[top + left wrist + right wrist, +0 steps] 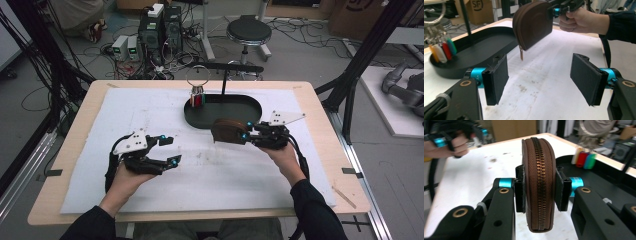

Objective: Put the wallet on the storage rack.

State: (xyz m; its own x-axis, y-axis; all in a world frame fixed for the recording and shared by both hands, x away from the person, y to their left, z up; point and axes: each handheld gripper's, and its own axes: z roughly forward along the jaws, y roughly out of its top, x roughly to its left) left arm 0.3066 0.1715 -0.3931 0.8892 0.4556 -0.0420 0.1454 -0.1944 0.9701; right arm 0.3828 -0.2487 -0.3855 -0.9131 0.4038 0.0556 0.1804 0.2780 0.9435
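Brown leather pouch [538, 182] sits squeezed between the fingers [519, 188] of my right gripper [250, 136]. I hold it up off the counter [210, 170], just in front of the black oval tray [250, 106]. The pads press on its two flat sides, so the zipper [540, 180] edge faces the right gripper view and runs up and down. I think I hold it this way so the zipper stays easy to reach. In the left gripper view the small pull tab [521, 53] hangs down from the pouch's edge.

My left gripper [167, 150] is wide open with nothing between its fingers [497, 78]. It hovers over the white mat [150, 110], a little apart from the pouch and pointing toward it. I guess it is getting ready to catch that pull tab.

At the far end of the tray stands a wire ring [198, 77] with colored tags [442, 51] under it. They are away from my work.
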